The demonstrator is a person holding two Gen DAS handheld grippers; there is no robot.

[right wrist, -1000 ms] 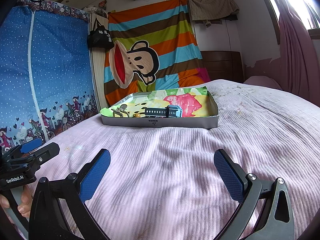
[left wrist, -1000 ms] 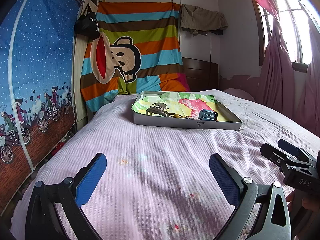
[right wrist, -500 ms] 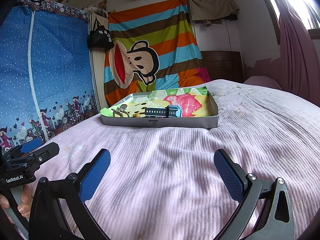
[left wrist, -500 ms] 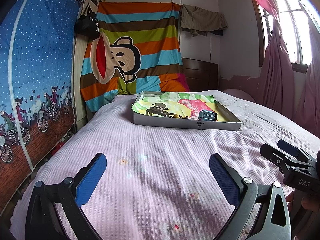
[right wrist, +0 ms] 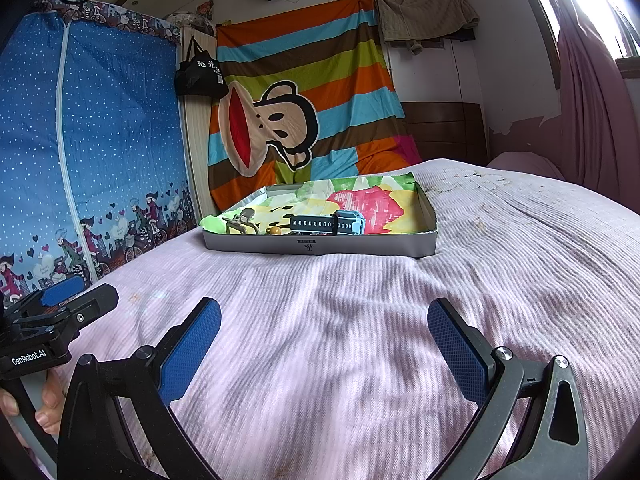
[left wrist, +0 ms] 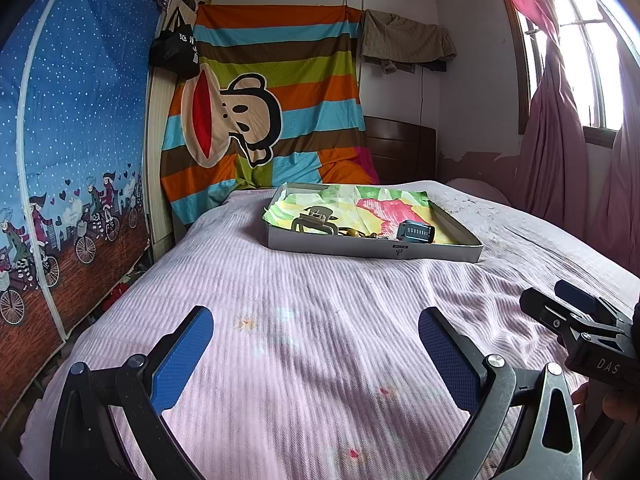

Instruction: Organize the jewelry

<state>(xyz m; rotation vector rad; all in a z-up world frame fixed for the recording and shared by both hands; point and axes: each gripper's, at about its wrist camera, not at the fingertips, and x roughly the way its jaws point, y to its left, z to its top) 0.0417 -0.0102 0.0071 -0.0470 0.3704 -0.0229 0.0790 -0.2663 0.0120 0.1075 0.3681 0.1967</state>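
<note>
Far up the bed, inside a shallow tray: a blue watch, a hair claw, an amber bead. Strap laid out full length only from the right wrist; end-on from the left. Left gripper spread wide, holding nothing. Right gripper likewise agape, well short of the tray. A hand visible only at the right view's left edge.

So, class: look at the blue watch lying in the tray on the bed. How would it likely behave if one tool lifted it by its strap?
The watch would probably droop: its strap looks like soft banding with holes. The boxy case at one end likely makes that end hang lower. It seems light, and unlikely to roll, since it lies flat in the tray.
</note>
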